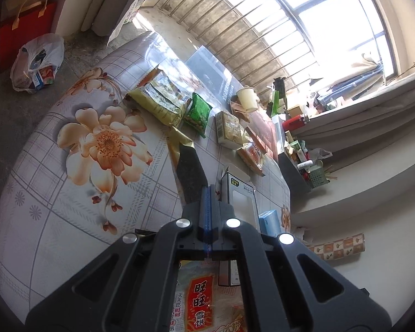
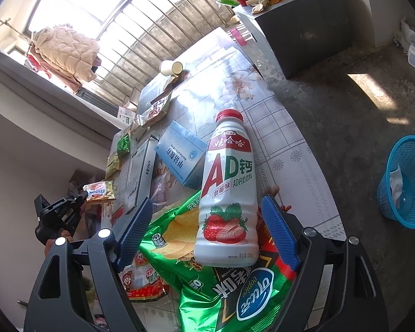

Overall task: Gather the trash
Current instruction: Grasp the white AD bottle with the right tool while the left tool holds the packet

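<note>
White plastic strawberry-milk bottle (image 2: pixel 226 193) lies straight ahead between the wide-open right hand-held gripper (image 2: pixel 210 231) pads, red cap pointing away. Left hand-held gripper (image 2: pixel 81 195), far off, pinches a small orange snack packet (image 2: pixel 99 191).

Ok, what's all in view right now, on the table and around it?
white red-capped plastic bottle: one, white, lying on the crisp bag
green foil crisp bag: one, green, table near edge
pale blue cardboard box: one, blue, behind the bottle
cream paper cup: one, cream, tipped, table's far end
blue mesh plastic basket: one, blue, floor
orange snack packet: one, orange, held beside the table
left gripper: one, black, shut on packet
right gripper: one, black, open astride bottle
</note>
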### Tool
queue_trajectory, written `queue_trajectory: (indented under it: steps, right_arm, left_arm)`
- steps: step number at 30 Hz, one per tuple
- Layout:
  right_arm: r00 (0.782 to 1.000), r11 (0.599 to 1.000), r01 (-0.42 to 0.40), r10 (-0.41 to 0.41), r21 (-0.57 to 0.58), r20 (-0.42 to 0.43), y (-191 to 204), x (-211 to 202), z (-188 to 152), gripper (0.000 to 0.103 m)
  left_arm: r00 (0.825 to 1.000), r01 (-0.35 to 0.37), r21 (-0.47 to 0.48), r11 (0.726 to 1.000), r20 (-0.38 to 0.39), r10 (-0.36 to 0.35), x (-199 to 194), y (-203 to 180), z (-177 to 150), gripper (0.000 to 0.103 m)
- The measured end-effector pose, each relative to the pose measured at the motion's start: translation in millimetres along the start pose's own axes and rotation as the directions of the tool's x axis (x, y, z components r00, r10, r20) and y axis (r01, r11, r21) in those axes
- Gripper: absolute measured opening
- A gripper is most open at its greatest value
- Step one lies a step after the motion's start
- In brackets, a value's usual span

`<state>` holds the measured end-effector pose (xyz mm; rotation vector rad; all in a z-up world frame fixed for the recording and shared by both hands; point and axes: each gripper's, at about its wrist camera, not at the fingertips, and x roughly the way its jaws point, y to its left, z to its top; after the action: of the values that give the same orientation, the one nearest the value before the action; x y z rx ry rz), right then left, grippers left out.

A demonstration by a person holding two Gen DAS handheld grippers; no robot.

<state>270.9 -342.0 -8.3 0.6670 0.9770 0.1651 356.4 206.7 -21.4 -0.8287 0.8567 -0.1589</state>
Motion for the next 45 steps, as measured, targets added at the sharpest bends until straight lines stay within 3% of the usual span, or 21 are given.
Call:
queue_trajectory:
  steps: [10, 16, 21, 27, 37, 45]
  right_arm:
    - [0.995, 0.998, 0.041, -0.045, -0.050, -0.094, 10.0, 26.7, 21.5, 0.079]
    - [0.980, 0.992, 0.105, -0.115, -0.069, -0.162, 1.8, 50.8, 31.7, 0.079]
    - [0.968, 0.992, 0.109, -0.119, -0.058, -0.220, -5.8, 70.9, 34.7, 0.079]
    - [0.960, 0.988, 0.139, -0.150, -0.062, -0.235, -10.7, 82.7, 35.4, 0.078]
    - [0.962, 0.993, 0.111, -0.118, -0.039, -0.247, -8.4, 90.7, 34.1, 0.058]
    - [0.973, 0.996, 0.084, -0.090, -0.038, -0.211, -4.4, 73.7, 34.5, 0.057]
  left_arm:
    - [0.994, 0.108, 0.087, 0.990, -0.006, -0.108, -45.9, -25.4, -44.5, 0.000]
    - [0.991, 0.132, 0.135, 0.982, -0.037, -0.128, -59.5, -35.2, -78.8, 0.000]
    - [0.992, 0.125, 0.178, 0.976, -0.048, -0.118, -63.1, -40.7, -100.1, 0.000]
    - [0.992, 0.123, 0.209, 0.970, -0.061, -0.113, -64.2, -43.7, -113.6, 0.000]
    - [0.992, 0.122, 0.225, 0.967, -0.064, -0.111, -68.4, -47.1, -122.7, 0.000]
    - [0.992, 0.125, 0.236, 0.964, -0.042, -0.118, -78.3, -48.9, -122.9, 0.000]
